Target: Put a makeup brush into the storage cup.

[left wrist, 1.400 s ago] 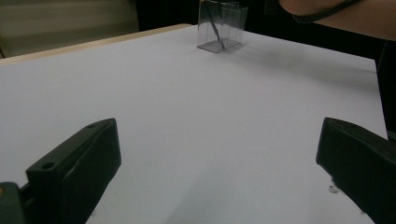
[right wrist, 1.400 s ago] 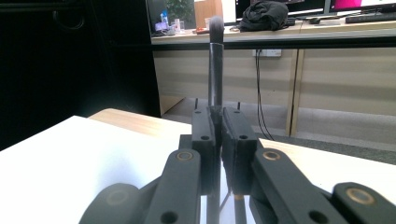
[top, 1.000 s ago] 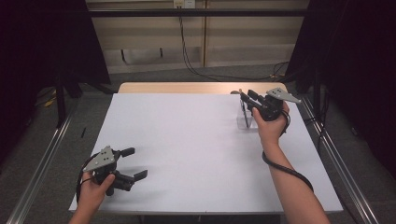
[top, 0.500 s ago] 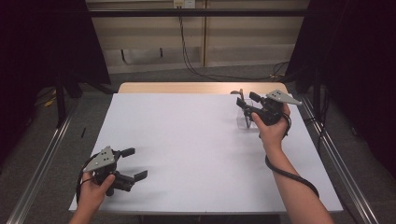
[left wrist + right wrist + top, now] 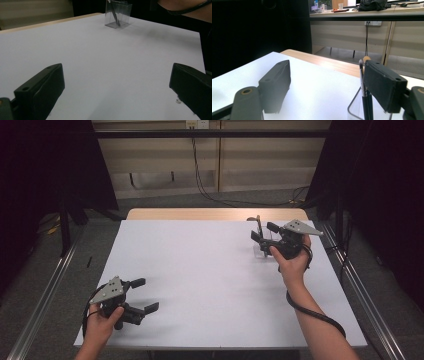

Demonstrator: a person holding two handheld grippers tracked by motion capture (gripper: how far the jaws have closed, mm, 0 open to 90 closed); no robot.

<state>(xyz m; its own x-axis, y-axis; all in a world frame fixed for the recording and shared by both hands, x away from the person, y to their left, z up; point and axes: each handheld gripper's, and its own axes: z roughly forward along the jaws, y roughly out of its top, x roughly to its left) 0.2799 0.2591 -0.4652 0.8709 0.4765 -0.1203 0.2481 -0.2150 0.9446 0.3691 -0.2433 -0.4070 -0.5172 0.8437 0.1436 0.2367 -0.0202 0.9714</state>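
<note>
A clear plastic holder (image 5: 263, 249) stands at the table's far right, with a dark brush (image 5: 259, 224) upright in it. My right gripper (image 5: 264, 231) hovers over it; its jaws have just been opening and stand apart. In the right gripper view the brush (image 5: 362, 82) rises from the holder (image 5: 355, 108) close beside the right-hand jaw, and no pad presses on it. Near the front left edge my left gripper (image 5: 144, 295) is wide open with nothing between its jaws. The left gripper view shows the holder (image 5: 118, 15) far off across the white table (image 5: 100, 57).
The white table top (image 5: 200, 270) ends in a wooden strip (image 5: 200, 213) at its far edge. Metal rails (image 5: 45, 295) run along both sides on the floor. Cables hang down the wall behind. A black cable (image 5: 310, 307) trails along the right forearm.
The right gripper's jaws have spread apart over the holder, and the brush stays standing in it. The left gripper has not moved.
</note>
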